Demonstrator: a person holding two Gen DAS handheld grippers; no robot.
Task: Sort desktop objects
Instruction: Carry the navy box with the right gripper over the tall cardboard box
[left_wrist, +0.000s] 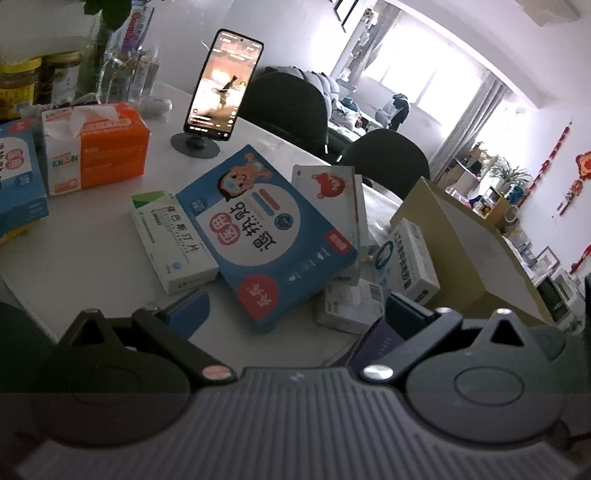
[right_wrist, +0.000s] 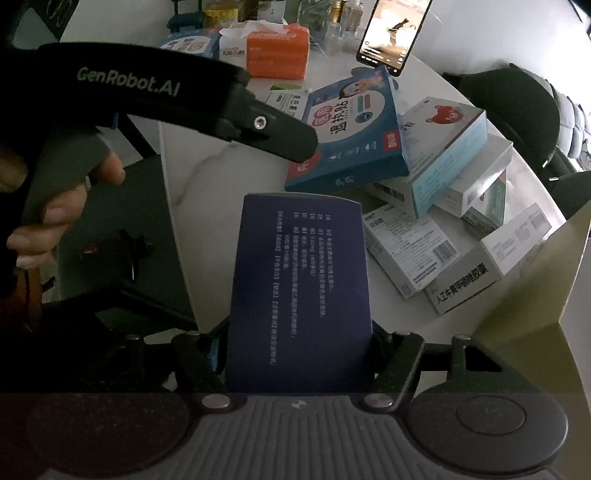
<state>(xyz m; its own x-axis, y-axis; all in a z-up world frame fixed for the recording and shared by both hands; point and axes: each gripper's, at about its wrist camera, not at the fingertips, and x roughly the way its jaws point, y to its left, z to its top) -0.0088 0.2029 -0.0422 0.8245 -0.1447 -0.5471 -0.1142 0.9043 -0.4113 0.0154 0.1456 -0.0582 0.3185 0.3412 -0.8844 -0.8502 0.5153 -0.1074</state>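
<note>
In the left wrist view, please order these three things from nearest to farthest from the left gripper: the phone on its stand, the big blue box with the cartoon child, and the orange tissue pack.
1. The big blue box, straight ahead of the left gripper, resting on other boxes.
2. The orange tissue pack, farther back on the left.
3. The phone, upright on its stand behind both.

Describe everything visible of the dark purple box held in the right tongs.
The dark purple box looks like a flat cardboard carton, its broad face covered in rows of small pale printed text. It sits lengthwise between the fingers of the right tongs, gripped near its lower end, its far end pointing toward the pile of medicine boxes. It appears lifted over the white table, touching nothing else.
</note>
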